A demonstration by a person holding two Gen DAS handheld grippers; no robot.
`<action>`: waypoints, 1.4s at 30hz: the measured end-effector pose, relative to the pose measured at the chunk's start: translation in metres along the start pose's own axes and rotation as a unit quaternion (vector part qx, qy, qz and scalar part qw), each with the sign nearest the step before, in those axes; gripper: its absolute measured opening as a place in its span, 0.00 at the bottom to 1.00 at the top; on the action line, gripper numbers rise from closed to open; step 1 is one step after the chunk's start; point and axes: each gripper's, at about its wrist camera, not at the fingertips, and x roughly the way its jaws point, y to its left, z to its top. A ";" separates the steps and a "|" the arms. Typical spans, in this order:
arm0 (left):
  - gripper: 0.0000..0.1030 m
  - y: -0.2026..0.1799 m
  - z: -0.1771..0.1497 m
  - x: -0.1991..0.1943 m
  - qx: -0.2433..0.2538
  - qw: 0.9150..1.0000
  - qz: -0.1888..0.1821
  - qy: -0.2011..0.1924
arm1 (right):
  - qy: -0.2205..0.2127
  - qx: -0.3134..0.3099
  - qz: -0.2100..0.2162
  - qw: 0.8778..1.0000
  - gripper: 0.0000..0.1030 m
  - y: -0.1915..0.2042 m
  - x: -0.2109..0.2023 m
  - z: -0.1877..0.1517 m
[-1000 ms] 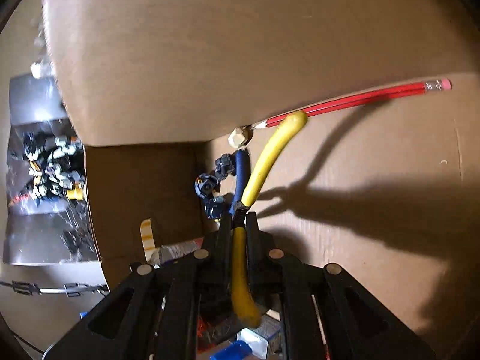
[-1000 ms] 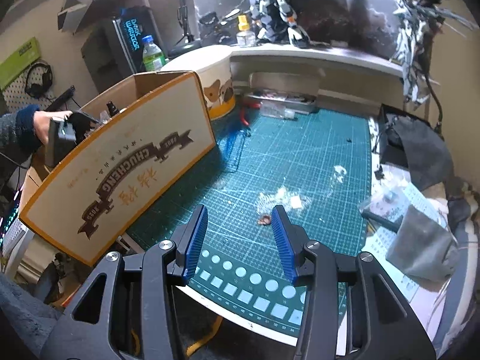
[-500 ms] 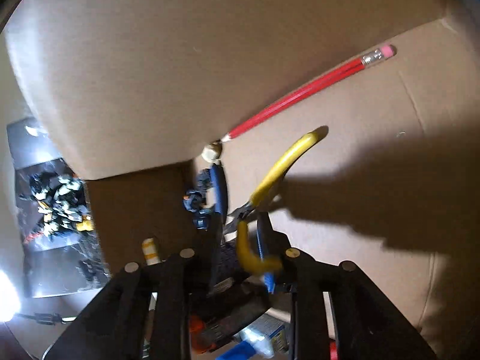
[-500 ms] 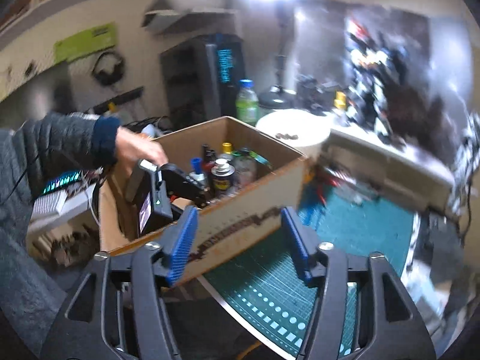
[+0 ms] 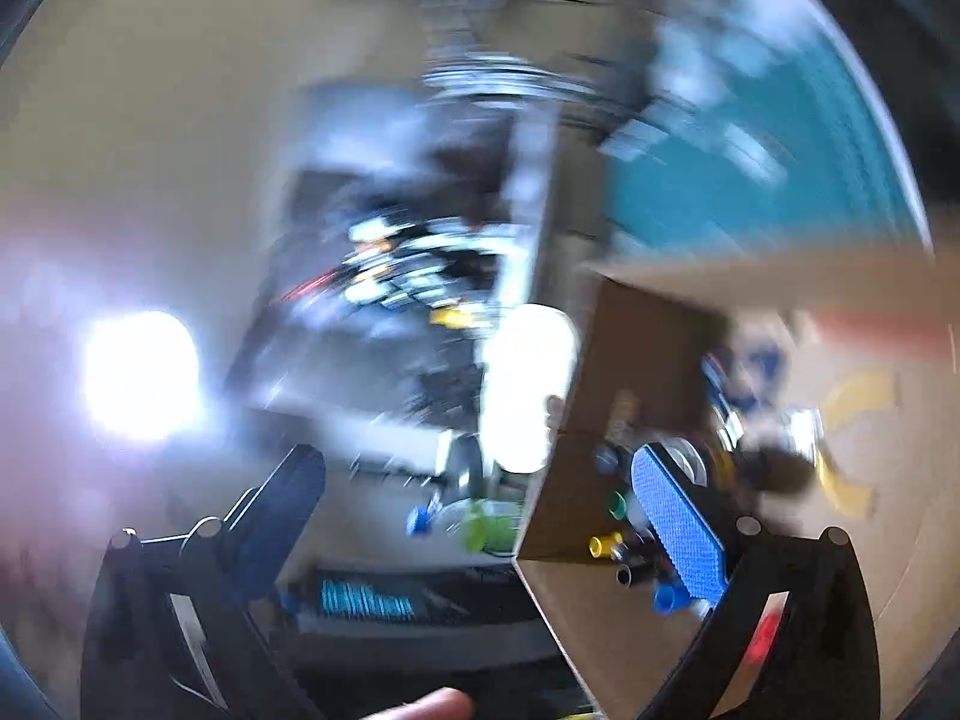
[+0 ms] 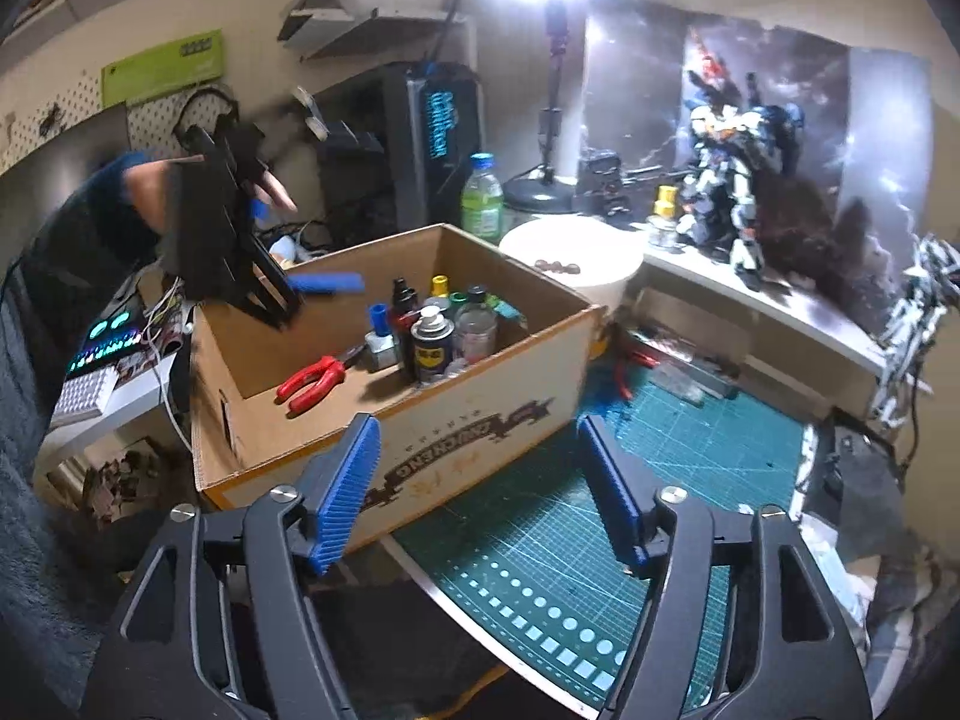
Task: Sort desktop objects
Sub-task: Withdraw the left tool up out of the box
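Lifted clear of the cardboard box (image 6: 480,420), left gripper (image 6: 282,294) opens empty.

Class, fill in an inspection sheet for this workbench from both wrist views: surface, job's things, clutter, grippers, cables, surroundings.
Surface: green cutting mat, mostly bare.
Job's things: cardboard box holding red-handled pliers, a spray can and small bottles.
Clutter: clear tray with bits at the mat's far edge.
Grippers: left gripper above the box, jaws opening, empty; right gripper opening, empty.
Cables: white wires left of the box.
Surroundings: robot figure, green bottle, lamp.
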 end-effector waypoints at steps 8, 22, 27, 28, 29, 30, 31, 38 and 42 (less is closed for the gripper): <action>1.00 0.034 0.030 -0.050 -0.359 0.929 -0.033 0.083 | -0.029 0.019 -0.006 0.999 0.68 -0.003 -0.028 -0.003; 1.00 -0.030 0.053 -0.075 -0.603 0.779 0.015 0.171 | -0.047 0.088 -0.052 0.994 0.72 -0.017 -0.080 -0.053; 1.00 -0.061 0.088 -0.069 -0.551 0.822 0.008 0.145 | -0.052 0.132 -0.132 0.981 0.75 -0.019 -0.094 -0.079; 1.00 -0.065 0.092 -0.069 -0.546 0.825 0.010 0.146 | -0.049 0.136 -0.137 0.980 0.75 -0.020 -0.095 -0.083; 1.00 -0.068 0.095 -0.068 -0.543 0.827 0.011 0.146 | -0.047 0.139 -0.142 0.979 0.75 -0.021 -0.096 -0.087; 1.00 -0.070 0.098 -0.066 -0.541 0.828 0.010 0.145 | -0.047 0.143 -0.136 0.979 0.75 -0.023 -0.097 -0.089; 1.00 -0.070 0.101 -0.066 -0.542 0.828 0.009 0.146 | -0.046 0.145 -0.132 0.980 0.75 -0.024 -0.097 -0.090; 1.00 -0.069 0.101 -0.060 -0.555 0.816 0.010 0.162 | -0.049 0.127 -0.131 0.982 0.76 -0.026 -0.102 -0.082; 1.00 -0.070 0.098 -0.053 -0.557 0.812 0.009 0.175 | -0.039 0.117 -0.134 0.983 0.76 -0.026 -0.096 -0.079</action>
